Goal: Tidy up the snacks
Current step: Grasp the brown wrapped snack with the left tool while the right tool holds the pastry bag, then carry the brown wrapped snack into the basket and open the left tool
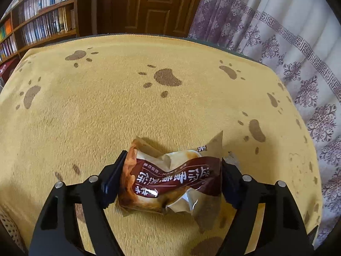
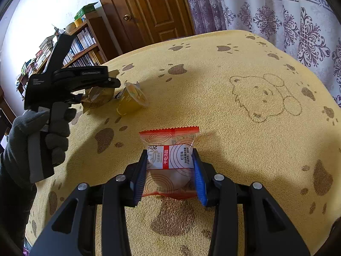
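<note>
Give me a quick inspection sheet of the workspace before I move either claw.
Surface: yellow paw-print cloth with a bear outline covers the table.
Job's things: brown snack packet in the left claw; red-and-white snack packet in the right claw; yellow jelly cup lying on its side on the cloth, close to the left claw.
Clutter: nothing seen.
Grippers: left claw shut on the brown packet, held by a gloved hand; right claw shut on the red-and-white packet.
Cables: nothing seen.
Surroundings: bookshelf, wooden door, patterned curtain.
</note>
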Action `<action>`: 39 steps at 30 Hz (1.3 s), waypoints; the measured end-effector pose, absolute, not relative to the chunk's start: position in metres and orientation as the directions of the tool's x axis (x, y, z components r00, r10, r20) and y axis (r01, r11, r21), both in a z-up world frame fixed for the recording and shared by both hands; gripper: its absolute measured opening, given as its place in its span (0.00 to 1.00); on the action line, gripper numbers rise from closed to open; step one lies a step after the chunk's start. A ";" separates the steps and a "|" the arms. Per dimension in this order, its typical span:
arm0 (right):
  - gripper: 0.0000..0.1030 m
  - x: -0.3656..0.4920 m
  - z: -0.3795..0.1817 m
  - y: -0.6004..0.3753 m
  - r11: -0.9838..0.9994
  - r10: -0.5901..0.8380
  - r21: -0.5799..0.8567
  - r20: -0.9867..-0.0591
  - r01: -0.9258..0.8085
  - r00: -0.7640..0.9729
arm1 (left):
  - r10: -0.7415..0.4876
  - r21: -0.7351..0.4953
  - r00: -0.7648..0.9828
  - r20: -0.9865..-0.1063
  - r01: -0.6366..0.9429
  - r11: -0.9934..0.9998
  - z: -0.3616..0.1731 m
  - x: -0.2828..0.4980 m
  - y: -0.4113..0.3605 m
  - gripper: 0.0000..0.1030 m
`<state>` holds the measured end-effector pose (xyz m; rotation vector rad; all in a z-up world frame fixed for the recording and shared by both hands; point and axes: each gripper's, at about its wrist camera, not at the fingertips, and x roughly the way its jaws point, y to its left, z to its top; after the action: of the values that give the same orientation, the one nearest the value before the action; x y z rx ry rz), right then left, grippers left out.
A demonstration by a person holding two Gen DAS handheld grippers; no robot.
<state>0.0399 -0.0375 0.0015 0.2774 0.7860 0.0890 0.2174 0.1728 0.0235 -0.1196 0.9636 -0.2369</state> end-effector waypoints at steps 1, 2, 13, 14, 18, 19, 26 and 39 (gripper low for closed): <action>0.39 0.040 0.001 -0.037 0.960 0.182 0.280 -0.685 0.024 0.705 | -0.259 -0.214 0.550 -0.794 0.147 0.966 0.025 0.214 0.174 0.76; 0.39 0.039 0.001 -0.037 0.960 0.183 0.281 -0.685 0.024 0.705 | -0.263 -0.217 0.553 -0.791 0.148 0.965 0.026 0.211 0.174 0.75; 0.39 0.040 0.002 -0.038 0.958 0.188 0.286 -0.683 0.022 0.706 | -0.284 -0.223 0.629 -0.724 0.176 0.959 0.073 0.154 0.182 0.75; 0.39 0.040 0.002 -0.038 0.958 0.187 0.286 -0.683 0.022 0.706 | -0.279 -0.218 0.639 -0.717 0.174 0.960 0.078 0.147 0.184 0.75; 0.39 0.040 0.002 -0.038 0.957 0.191 0.291 -0.681 0.021 0.707 | -0.250 -0.199 0.669 -0.700 0.153 0.968 0.092 0.126 0.195 0.75; 0.39 0.040 0.002 -0.038 0.956 0.192 0.292 -0.681 0.021 0.707 | -0.232 -0.184 0.681 -0.694 0.144 0.972 0.096 0.120 0.198 0.75; 0.39 0.040 0.002 -0.039 0.956 0.194 0.293 -0.680 0.020 0.707 | -0.129 -0.094 0.753 -0.645 0.089 0.992 0.120 0.081 0.220 0.75; 0.39 0.039 0.003 -0.038 0.957 0.192 0.291 -0.681 0.020 0.707 | 0.068 -0.045 0.821 -0.567 -0.113 0.993 0.152 0.041 0.317 0.75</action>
<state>0.0388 -0.0384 0.0029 0.2877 0.7825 0.0971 0.0406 0.3166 0.1525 -0.0781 0.6005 0.0967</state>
